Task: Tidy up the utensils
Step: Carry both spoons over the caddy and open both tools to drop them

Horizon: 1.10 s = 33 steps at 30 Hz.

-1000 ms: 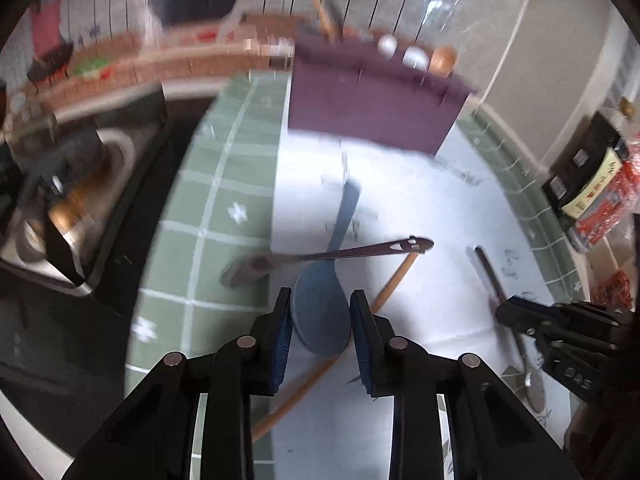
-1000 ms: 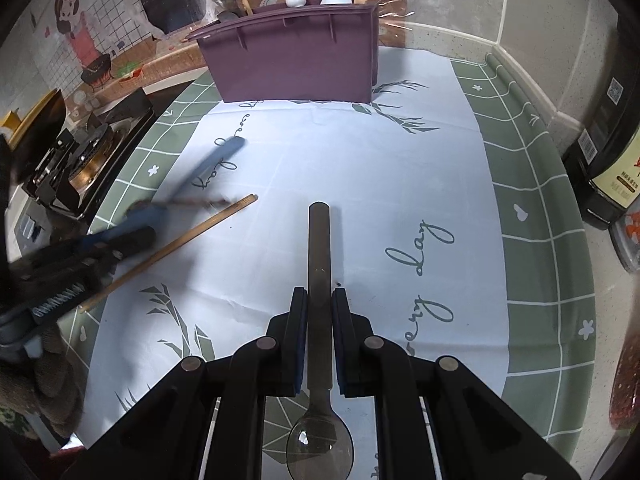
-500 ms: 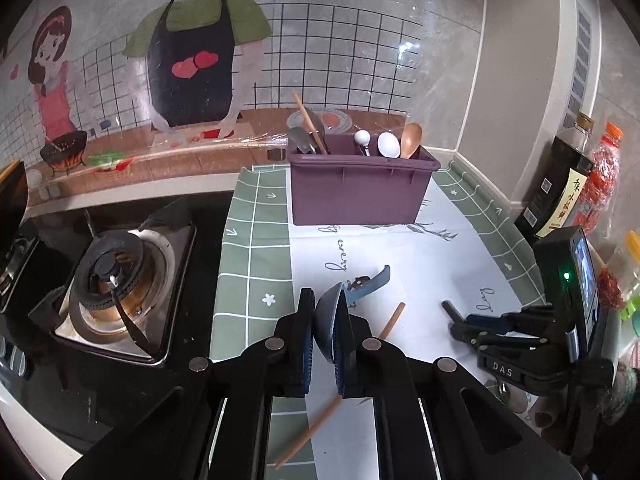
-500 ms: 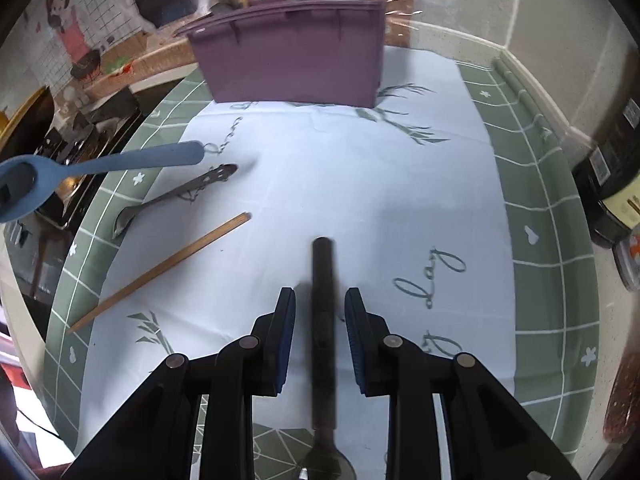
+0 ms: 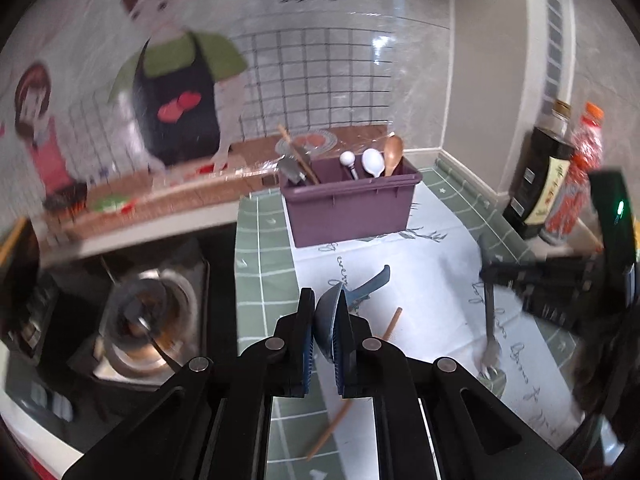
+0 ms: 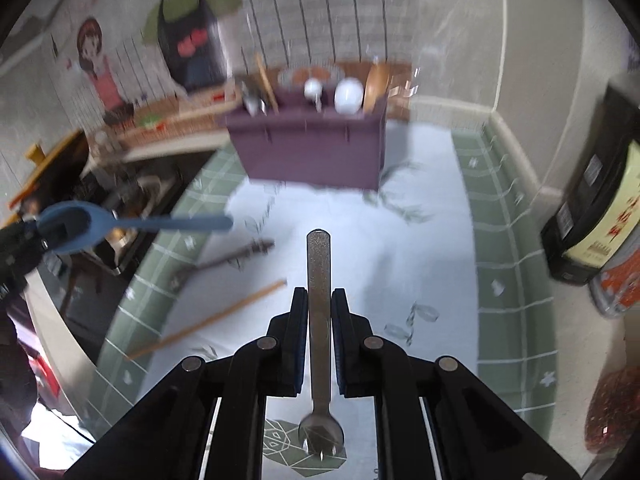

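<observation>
1. Left wrist view: the left gripper [image 5: 323,332] pinches the bowl of a blue spoon [image 5: 329,326] between its pads; the spoon's handle sticks out up and to the right, clear of the mat.
2. Its jaws have just been closing, and the spoon's bowl sits between them.
3. A chopstick [image 5: 360,380] lies on the mat [image 5: 420,280] below the jaws, slanting from lower left to upper right.
4. At the mat's far end stands a purple bin [image 5: 350,210] with utensils upright in it: a metal one and a wooden stick on the left, two white ones and a wooden spoon [image 5: 393,152] on the right.
5. At right, blurred, the right gripper [image 5: 486,274] carries a fork [image 5: 490,320] that hangs tines-down above the mat.
6. Bottles [image 5: 548,184] stand by the right wall; a stove [image 5: 148,320] lies to the left.
7. Right wrist view: the right gripper [image 6: 319,320] is pressed on the fork's [image 6: 319,300] flat handle, the handle end pointing forward, the tines near the camera.
8. The blue spoon [image 6: 120,226] is at left, held by its bowl in the left gripper at the frame's edge, handle pointing right.
9. On the mat [image 6: 400,240] lie a dark metal utensil [image 6: 224,260], too blurred to tell its kind, and nearer, the chopstick [image 6: 212,320].
10. The bin [image 6: 308,148] stands at the mat's far end.
</observation>
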### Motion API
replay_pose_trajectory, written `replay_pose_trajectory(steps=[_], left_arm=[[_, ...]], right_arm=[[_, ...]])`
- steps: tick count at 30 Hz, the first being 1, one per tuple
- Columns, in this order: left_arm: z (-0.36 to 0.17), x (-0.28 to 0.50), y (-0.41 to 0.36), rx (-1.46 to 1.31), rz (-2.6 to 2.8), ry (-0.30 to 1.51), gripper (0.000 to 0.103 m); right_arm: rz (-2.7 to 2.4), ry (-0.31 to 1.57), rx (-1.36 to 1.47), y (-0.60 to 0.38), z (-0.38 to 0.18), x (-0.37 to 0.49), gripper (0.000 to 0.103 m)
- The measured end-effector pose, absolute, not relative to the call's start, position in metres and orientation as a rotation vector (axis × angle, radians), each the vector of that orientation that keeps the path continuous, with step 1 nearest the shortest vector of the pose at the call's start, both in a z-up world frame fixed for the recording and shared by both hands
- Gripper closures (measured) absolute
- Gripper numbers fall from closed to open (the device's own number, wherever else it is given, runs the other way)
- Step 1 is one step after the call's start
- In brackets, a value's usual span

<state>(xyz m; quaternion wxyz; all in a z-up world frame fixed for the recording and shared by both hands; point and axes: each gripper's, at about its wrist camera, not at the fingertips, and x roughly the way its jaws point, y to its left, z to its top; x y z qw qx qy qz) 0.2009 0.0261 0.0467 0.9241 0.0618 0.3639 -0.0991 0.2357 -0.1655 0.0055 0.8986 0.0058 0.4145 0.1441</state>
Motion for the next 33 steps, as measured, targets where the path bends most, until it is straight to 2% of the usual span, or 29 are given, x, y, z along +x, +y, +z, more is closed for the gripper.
replay_pose_trajectory(steps=[3,8,12,15,24,33], left_arm=[[0.079,0.200,0.024,0.172,-0.212,0.719,0.095],[0.149,0.205,0.030,0.175,-0.218,0.631,0.095],[0.184,0.202,0.030,0.185,-0.212,0.535,0.095],[0.182,0.205,0.031,0.179,-0.212,0.537,0.095],[0.137,0.235,0.022,0.235,-0.229,0.710,0.095],[0.201,0.286,0.013,0.254,-0.265,0.750,0.095]], right_arm=[[0.305,0.761,0.032,-0.172,0.043,0.232,0.100],[0.307,0.562,0.025,-0.176,0.118,0.227,0.100],[0.318,0.490,0.004,-0.175,0.154,0.234,0.100],[0.313,0.487,-0.019,-0.175,0.161,0.241,0.100],[0.291,0.519,-0.049,-0.177,0.156,0.249,0.100],[0.255,0.391,-0.112,-0.161,0.222,0.275,0.100]])
